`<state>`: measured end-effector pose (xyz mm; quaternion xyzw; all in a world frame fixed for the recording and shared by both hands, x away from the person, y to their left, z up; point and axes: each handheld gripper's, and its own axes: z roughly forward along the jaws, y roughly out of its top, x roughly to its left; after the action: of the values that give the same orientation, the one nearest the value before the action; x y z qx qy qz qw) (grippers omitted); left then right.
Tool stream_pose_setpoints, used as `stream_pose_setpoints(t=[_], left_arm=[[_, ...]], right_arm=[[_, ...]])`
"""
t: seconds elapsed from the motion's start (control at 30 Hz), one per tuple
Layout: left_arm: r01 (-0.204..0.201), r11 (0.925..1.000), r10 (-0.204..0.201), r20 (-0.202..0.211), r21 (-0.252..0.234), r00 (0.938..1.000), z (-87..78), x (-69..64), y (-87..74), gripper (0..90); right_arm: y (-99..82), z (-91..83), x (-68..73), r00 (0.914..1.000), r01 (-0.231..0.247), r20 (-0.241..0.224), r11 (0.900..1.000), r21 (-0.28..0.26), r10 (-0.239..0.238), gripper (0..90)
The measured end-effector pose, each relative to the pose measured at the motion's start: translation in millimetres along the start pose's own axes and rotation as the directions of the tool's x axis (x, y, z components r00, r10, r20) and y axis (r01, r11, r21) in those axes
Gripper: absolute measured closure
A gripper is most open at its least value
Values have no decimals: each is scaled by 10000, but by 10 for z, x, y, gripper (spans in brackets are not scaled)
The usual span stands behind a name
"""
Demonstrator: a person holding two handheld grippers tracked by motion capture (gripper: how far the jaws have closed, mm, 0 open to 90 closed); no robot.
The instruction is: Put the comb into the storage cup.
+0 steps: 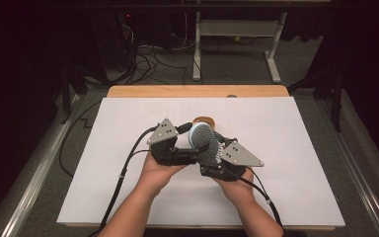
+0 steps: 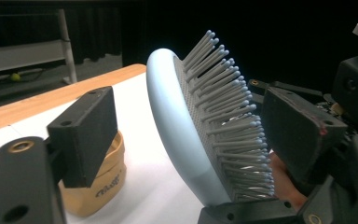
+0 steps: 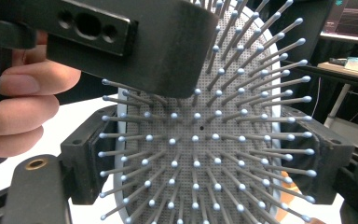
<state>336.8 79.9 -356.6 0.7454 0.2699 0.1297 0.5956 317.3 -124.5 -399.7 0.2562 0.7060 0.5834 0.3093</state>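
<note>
Near the centre of the high view, both grippers meet over the white table sheet (image 1: 286, 148); the right gripper (image 3: 196, 154) pinches the pale blue paddle hairbrush (image 1: 203, 139) by its two side edges, bristles facing its own camera; the left gripper (image 2: 186, 135) straddles the brush head, one jaw at the smooth back, clear of it, the other over the bristle tips, jaws parted and not pressing; a tan container (image 2: 103, 189) stands on the sheet at lower left of the left gripper view, behind its jaw.
</note>
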Motion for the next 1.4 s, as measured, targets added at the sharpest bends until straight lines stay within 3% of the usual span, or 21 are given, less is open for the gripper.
stream_pose_setpoints(t=[0.37,1.23,1.4], left_arm=[[-68,10000,68,442,-11,9990,10,-7,-10,370],[173,9997,-170,160,-184,9997,-29,-34,13,546],[54,9997,-53,29,-221,10000,-37,-55,14,565]], right_arm=[[-7,7,1,10000,11,54,10000,48,-11,209],[11,6,35,9993,271,267,9996,93,-274,208],[15,9,46,9991,282,325,9995,121,-286,208]])
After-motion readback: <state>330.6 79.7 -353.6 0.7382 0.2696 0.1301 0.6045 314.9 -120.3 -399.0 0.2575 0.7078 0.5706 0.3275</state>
